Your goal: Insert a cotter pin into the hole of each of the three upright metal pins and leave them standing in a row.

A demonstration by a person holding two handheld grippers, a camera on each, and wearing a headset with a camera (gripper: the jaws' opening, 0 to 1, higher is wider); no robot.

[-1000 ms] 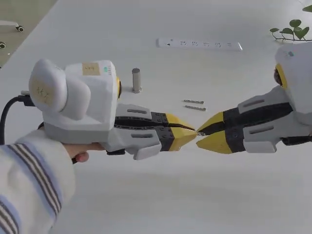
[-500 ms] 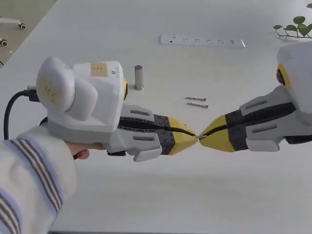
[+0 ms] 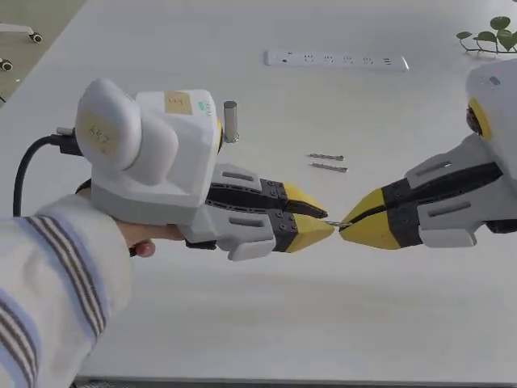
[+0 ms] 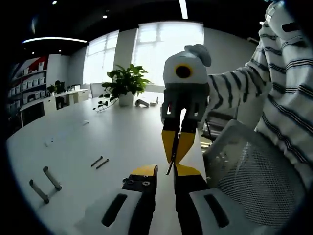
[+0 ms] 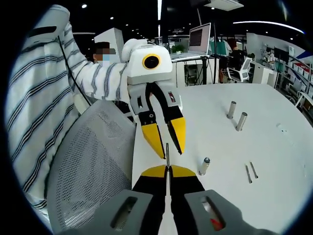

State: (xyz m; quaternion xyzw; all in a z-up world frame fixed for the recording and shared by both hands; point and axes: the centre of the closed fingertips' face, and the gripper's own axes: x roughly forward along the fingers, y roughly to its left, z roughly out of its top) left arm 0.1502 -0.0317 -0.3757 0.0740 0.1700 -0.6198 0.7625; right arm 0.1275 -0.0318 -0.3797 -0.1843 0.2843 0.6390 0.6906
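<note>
My right tongs point(image 3: 347, 227) are pinching a thin grey metal cotter pin point(image 5: 167, 155), up in the air over the white surface point(image 3: 266, 315). My left tongs point(image 3: 326, 221) are spread a little, with their tips right at the pin's free end. One short grey metal post point(image 3: 230, 121) stands behind on the surface. Two more thin cotter pins point(image 3: 325, 157) lie flat near it.

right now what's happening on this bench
A person holds a gripper in each hand above the white table. The right tongs are shut on a thin metal cotter pin, its tip between the open left tongs. Two more cotter pins lie on the table near an upright grey metal pin.
</note>
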